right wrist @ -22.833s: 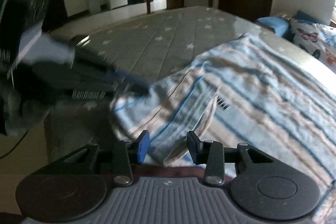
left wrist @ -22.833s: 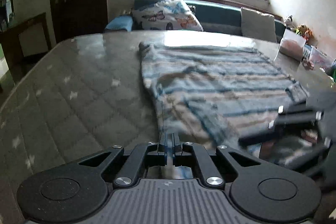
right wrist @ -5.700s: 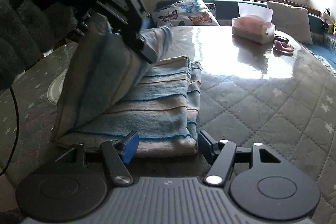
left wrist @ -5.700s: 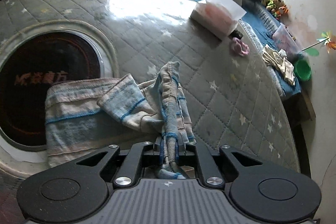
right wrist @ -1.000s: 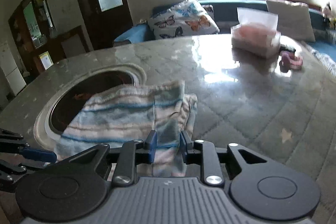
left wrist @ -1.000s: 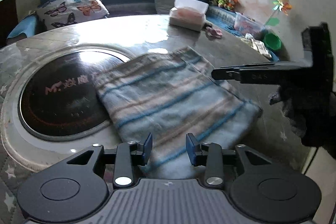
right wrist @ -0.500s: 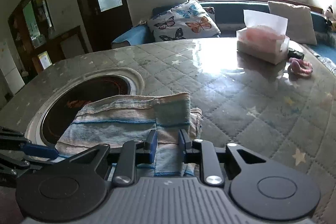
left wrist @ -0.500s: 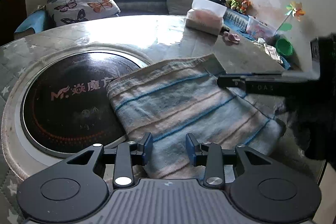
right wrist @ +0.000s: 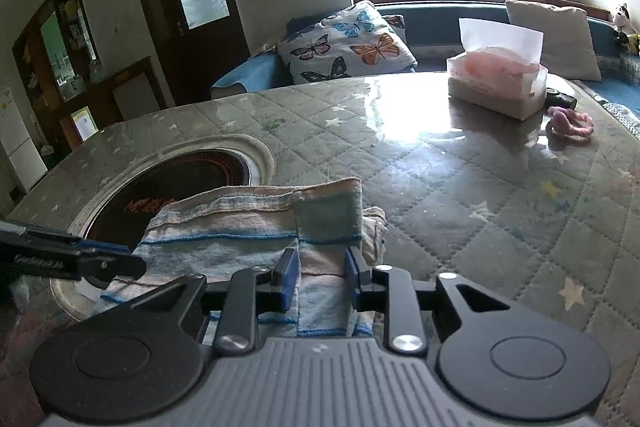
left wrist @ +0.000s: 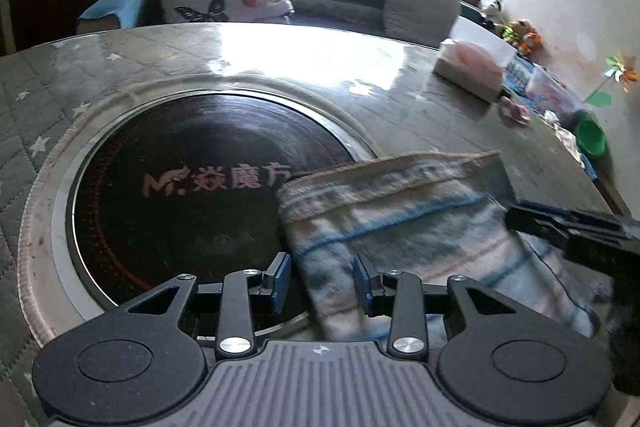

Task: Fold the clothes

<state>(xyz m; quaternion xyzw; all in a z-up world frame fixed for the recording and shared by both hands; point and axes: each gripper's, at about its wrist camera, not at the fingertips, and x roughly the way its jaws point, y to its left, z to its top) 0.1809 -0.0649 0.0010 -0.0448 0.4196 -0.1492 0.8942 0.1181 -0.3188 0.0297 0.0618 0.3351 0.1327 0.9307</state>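
The striped cloth (right wrist: 248, 227) lies as a compact, layered rectangle on the quilted table (right wrist: 460, 187), one end overlapping the rim of the round dark plate (left wrist: 180, 187) set into the tabletop. Its long axis runs across the right wrist view, from the plate side towards the open table.

The right tongs (right wrist: 318, 279) stand directly over the near right end of the cloth. Their blue pads are parted a moderate way, with a doubled edge of fabric between them; the pads look clear of it on both sides, so they seem to hold nothing. The left tongs (left wrist: 322, 281) hover at the opposite near corner, beside the plate, also parted, with the corner of the cloth in the gap but not pinched.

Both tongs sit at the near long edge, one at each end, so neither is clearly closer. The bundle already looks folded small. This would fit hands letting go of a finished fold as well as hands about to pinch both corners for another fold away from the person.

A tissue box (right wrist: 496, 87) stands well apart, further along the table.
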